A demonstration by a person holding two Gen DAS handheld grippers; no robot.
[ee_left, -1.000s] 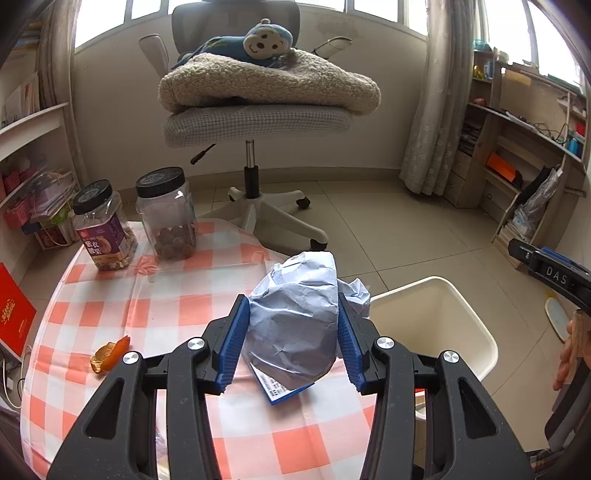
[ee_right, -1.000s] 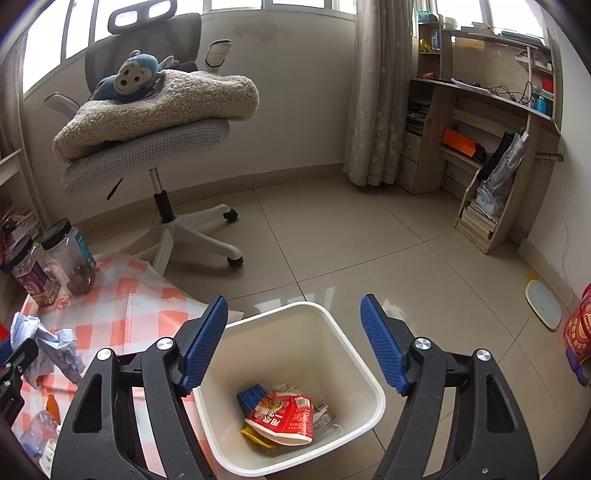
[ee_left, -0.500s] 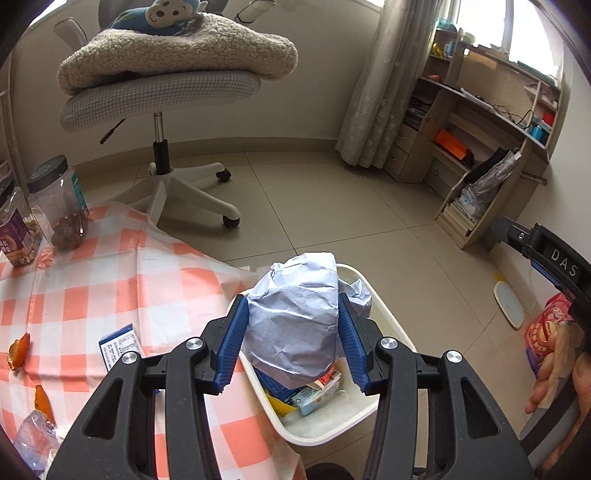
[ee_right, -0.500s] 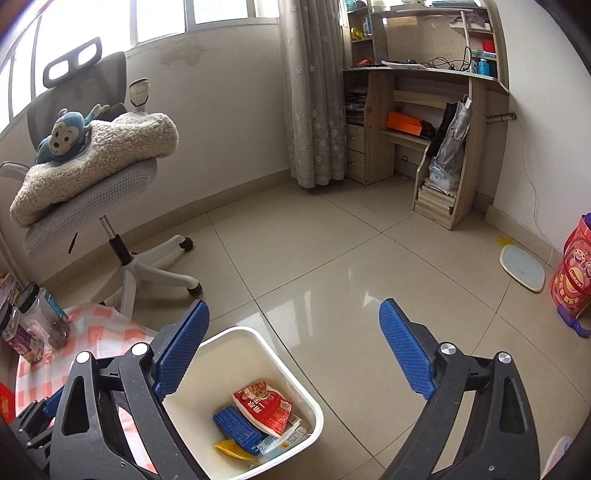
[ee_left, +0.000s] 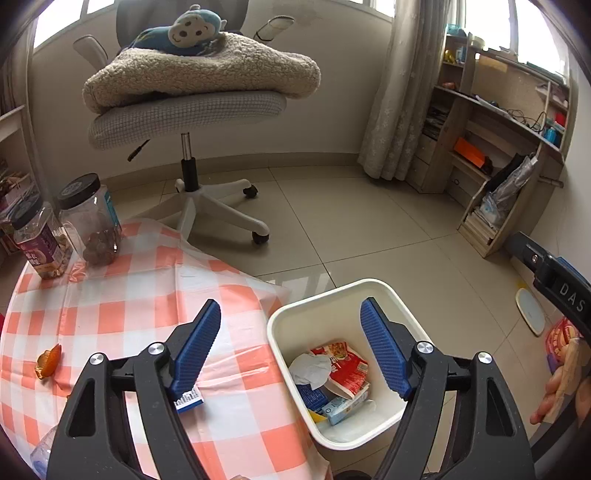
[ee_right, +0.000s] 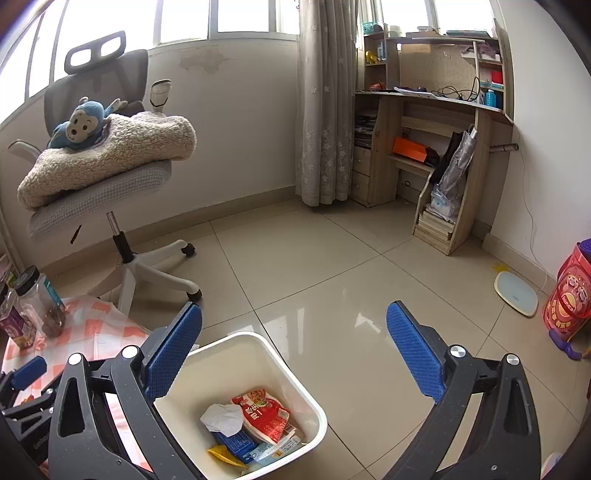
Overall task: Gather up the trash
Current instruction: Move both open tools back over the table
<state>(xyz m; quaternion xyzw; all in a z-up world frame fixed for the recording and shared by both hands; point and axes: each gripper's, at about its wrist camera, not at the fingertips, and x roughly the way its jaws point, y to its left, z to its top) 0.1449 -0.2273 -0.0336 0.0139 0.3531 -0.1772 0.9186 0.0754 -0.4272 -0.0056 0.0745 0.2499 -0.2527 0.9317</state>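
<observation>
Room, daylit: windows (ee_right: pixel 229 16) along the top of a cream wall (ee_right: pixel 240 122) showing a stained patch. Floor (ee_right: pixel 332 266) of large glossy beige tiles. Grey swivel office chair (ee_left: pixel 188 110) on a white five-star base, carrying a folded fleece blanket (ee_left: pixel 207 74) with a blue plush monkey (ee_left: pixel 181 33) on top. Pale patterned curtain (ee_right: pixel 323 103) hanging to the floor. Wooden desk-and-shelf unit (ee_right: pixel 436 147) in the corner, holding cables, an orange box and stacked books. Round worktop (ee_left: pixel 110 314) under an orange-and-white checked cloth
</observation>
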